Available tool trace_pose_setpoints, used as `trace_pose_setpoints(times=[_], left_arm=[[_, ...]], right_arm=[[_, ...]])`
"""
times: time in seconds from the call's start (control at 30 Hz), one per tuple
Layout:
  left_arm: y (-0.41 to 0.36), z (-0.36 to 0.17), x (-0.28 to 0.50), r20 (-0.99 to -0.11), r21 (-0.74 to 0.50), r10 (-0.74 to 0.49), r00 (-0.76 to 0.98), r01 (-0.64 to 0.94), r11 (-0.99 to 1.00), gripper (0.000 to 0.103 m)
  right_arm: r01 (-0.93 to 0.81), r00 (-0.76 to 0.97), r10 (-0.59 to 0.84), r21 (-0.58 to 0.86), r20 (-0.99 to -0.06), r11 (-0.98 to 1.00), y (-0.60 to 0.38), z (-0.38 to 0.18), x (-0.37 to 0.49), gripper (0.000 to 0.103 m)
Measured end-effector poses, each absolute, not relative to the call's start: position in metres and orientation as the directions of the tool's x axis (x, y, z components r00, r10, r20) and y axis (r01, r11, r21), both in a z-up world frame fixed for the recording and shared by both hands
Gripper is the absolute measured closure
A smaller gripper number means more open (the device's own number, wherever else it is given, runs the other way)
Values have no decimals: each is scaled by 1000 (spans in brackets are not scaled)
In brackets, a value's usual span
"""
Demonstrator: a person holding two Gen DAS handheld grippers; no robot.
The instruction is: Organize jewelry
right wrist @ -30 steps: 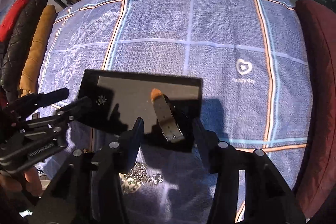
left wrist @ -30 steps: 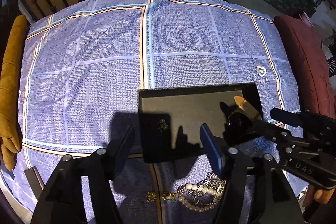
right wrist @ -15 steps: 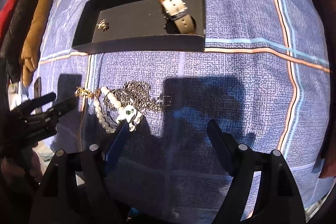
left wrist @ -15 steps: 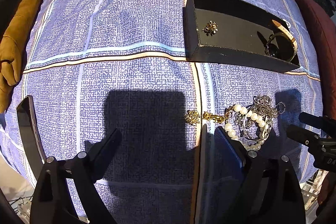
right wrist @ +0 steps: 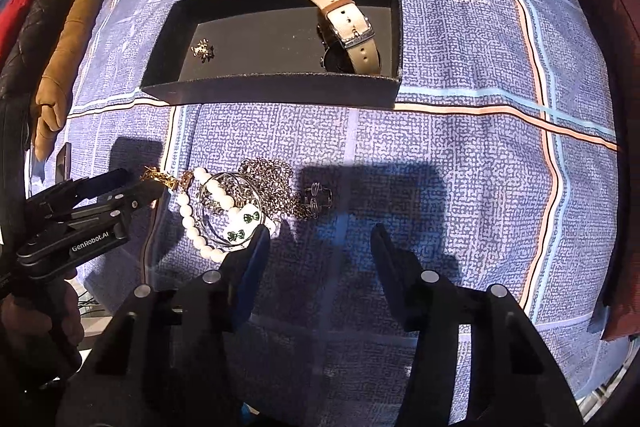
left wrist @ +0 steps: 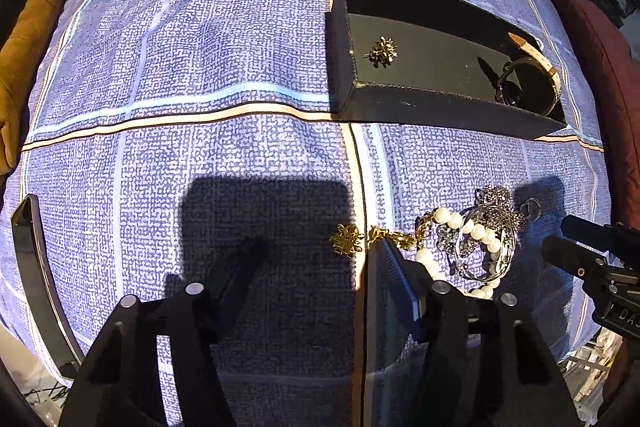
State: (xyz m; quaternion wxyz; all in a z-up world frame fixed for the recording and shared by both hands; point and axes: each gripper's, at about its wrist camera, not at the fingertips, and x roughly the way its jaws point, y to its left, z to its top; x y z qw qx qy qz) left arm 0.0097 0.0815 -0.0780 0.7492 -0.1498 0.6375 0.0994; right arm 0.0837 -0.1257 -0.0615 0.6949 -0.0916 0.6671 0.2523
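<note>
Jewelry pile (right wrist: 248, 201) sits nearer than before; both hand-held grippers, left (left wrist: 316, 259) and right (right wrist: 320, 247), apparently stay spread, empty.

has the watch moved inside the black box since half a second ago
No. The watch still lies at the right end of the black box, opposite the small gold brooch; only the cameras shifted slightly.

Watch (right wrist: 347, 27) in box (right wrist: 276, 91), behind necklaces (right wrist: 240, 203)
</note>
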Motion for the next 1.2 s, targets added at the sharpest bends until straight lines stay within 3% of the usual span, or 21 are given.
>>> trace_pose_setpoints(times=[0.2, 0.23, 0.3, 0.7, 0.83, 0.87, 0.9, 0.97, 1.0, 1.2], left_arm=[[85, -78, 13, -982, -116, -57, 179, -341, 933, 78], [89, -77, 14, -982, -117, -58, 179, -342, 932, 82], [93, -77, 14, -982, -123, -63, 179, -344, 931, 86], [100, -46, -7, -976, -147, -81, 203, -337, 930, 86], [104, -44, -10, -977, -145, -80, 199, -340, 929, 86], [106, -44, -11, -977, -147, -82, 198, -341, 928, 86], [107, -44, -12, -977, -146, -82, 195, -342, 928, 86], [106, -45, -12, -978, -145, -82, 191, -344, 928, 86], [107, -45, -13, -979, -145, -83, 188, -344, 928, 86], [101, -48, -10, -979, -144, -85, 183, -338, 930, 86]], right_arm=[[-468, -11, 236, 214, -972, 858, -128, -63, 81, 54], [-468, -8, 239, 215, -971, 857, -127, -63, 81, 59], [-465, -10, 254, 230, -967, 855, -127, -63, 81, 60], [-464, -14, 268, 244, -963, 852, -118, -69, 92, 60], [-475, -28, 241, 225, -970, 851, -113, -79, 97, 72], [-479, -34, 232, 220, -972, 850, -111, -82, 97, 77], [-480, -36, 230, 219, -973, 849, -110, -84, 98, 88], [-484, -31, 237, 222, -971, 846, -108, -85, 98, 91], [-488, -25, 240, 221, -971, 844, -108, -85, 98, 99], [-477, -1, 261, 230, -965, 848, -113, -74, 95, 98]])
